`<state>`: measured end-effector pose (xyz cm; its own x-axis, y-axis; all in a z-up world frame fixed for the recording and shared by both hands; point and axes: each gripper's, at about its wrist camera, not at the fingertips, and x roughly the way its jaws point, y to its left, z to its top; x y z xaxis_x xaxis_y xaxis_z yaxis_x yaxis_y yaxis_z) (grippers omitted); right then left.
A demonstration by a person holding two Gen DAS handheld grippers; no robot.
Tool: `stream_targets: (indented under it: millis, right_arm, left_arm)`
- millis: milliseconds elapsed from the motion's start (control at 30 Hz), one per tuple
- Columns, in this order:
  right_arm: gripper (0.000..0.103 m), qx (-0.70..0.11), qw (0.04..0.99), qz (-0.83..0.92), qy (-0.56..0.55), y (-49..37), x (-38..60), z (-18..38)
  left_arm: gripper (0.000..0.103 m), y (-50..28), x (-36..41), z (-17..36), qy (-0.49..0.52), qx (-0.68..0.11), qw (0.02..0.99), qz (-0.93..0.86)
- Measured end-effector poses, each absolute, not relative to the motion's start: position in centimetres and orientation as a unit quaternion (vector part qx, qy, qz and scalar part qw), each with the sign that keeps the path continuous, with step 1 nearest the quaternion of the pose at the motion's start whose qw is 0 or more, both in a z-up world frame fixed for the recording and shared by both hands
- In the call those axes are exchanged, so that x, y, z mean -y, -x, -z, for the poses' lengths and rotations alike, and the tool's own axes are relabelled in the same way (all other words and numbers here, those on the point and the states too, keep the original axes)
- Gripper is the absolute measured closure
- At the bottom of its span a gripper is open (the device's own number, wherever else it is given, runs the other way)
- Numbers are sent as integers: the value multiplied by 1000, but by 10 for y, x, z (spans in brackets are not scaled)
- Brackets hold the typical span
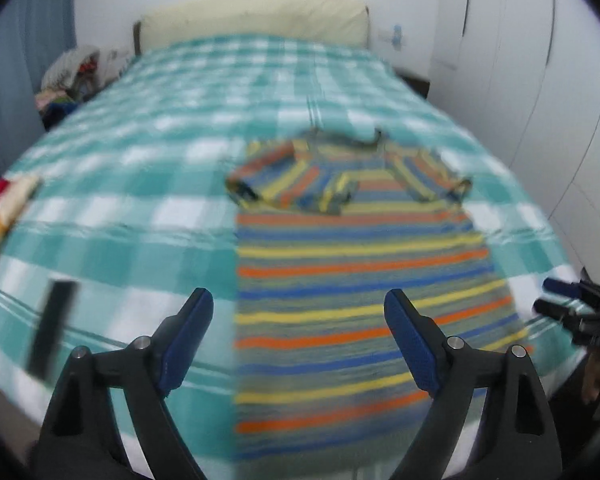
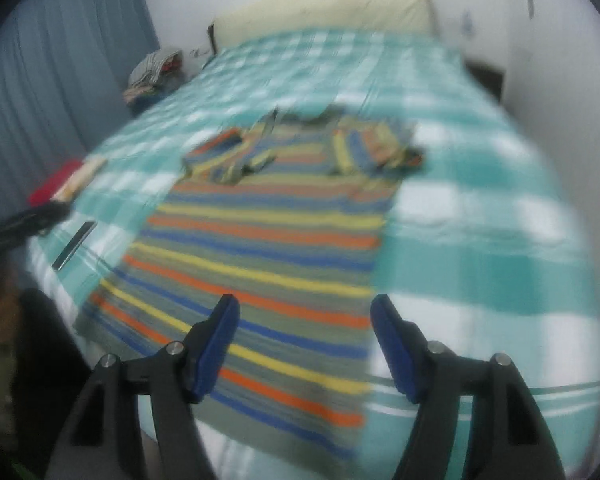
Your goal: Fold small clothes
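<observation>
A striped shirt (image 1: 352,264) in orange, yellow, blue and grey lies flat on the bed, collar at the far end, both sleeves folded in over the chest. It also shows in the right wrist view (image 2: 268,240). My left gripper (image 1: 299,312) is open and empty, above the shirt's near left part. My right gripper (image 2: 305,320) is open and empty, above the shirt's near right edge. The right gripper also shows at the right rim of the left wrist view (image 1: 568,304). Both views are blurred.
The bed has a teal and white checked cover (image 1: 140,208) and a cream headboard (image 1: 256,20). A dark flat phone-like object (image 1: 52,328) lies near the left edge, by red and cream cloth (image 1: 4,204). A clothes pile (image 1: 68,80) sits at the far left. White wardrobes (image 1: 520,60) stand on the right.
</observation>
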<state>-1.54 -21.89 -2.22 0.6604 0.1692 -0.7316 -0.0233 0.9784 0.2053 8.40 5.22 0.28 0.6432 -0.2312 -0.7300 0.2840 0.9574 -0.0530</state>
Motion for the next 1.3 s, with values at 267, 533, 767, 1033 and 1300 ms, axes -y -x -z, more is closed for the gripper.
stream_targets:
  millis: [267,533,767,1033,1300]
  right_arm:
    - [37,-548,833,-62,-48,66,212,86]
    - [31,-419,907,6,53,0,288,-43]
    - [30,-426,895,-99,82,-147,265,-4]
    - [36,-436,889,-104,96,-232,227,77]
    - [99,-402,904,0,-147,-208,373,41]
  left_arm:
    - [24,-45,-28,76,-209,-501,829,133]
    - [4,-89,-2,-45,-100,-338,915,197]
    - [4,-128,19,35,-116,-330,926,143]
    - [4,-150,28,61,-129,-378,905,147]
    - [4,-158,27,69,-111,-420,889,147]
